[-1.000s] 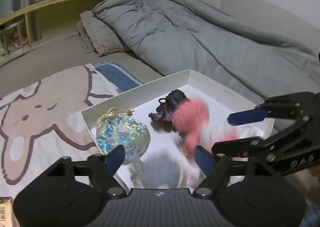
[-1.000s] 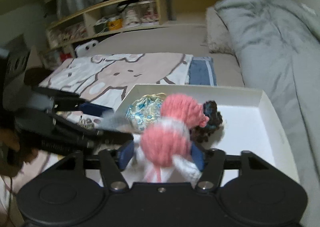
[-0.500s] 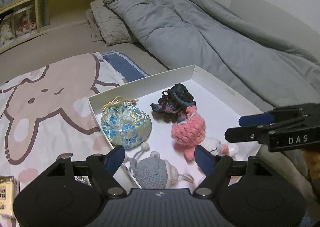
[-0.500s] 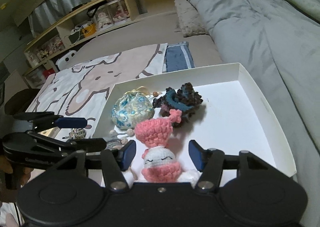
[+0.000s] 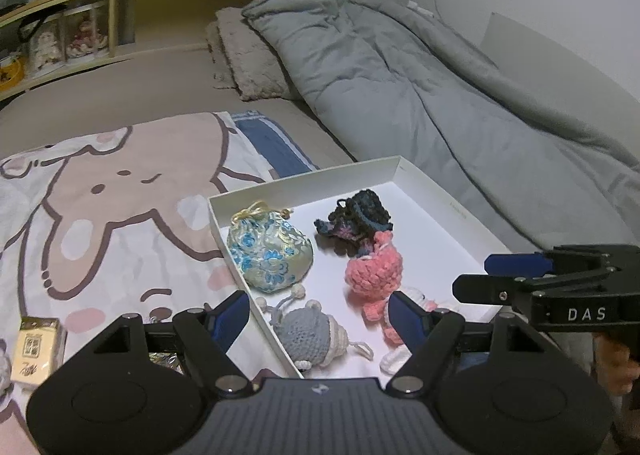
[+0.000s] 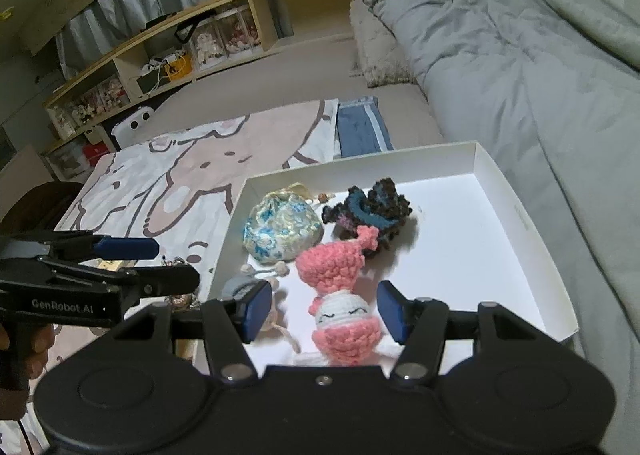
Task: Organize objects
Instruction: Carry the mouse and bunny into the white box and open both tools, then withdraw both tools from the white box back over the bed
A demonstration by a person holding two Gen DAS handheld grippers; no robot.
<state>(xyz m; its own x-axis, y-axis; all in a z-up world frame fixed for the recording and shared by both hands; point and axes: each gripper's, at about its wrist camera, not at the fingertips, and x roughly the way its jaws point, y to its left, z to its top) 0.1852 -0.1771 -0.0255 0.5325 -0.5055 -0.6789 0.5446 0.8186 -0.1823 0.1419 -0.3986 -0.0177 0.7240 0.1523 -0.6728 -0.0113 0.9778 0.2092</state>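
A grey duvet (image 6: 520,67) lies beside the white box (image 6: 516,211), and a cartoon-print blanket (image 5: 120,191) spreads on its other side. The box holds a floral drawstring pouch (image 5: 270,253), a dark crocheted piece (image 5: 356,221), a pink-and-white crocheted doll (image 6: 340,295) and a grey crocheted toy (image 5: 310,333). The right gripper (image 6: 322,309), whose jaws narrowed a moment ago, stands spread either side of the doll without pressing it, and the left gripper (image 5: 320,315) is spread and empty; only the left view shows a small gold packet (image 5: 34,353) on the blanket.
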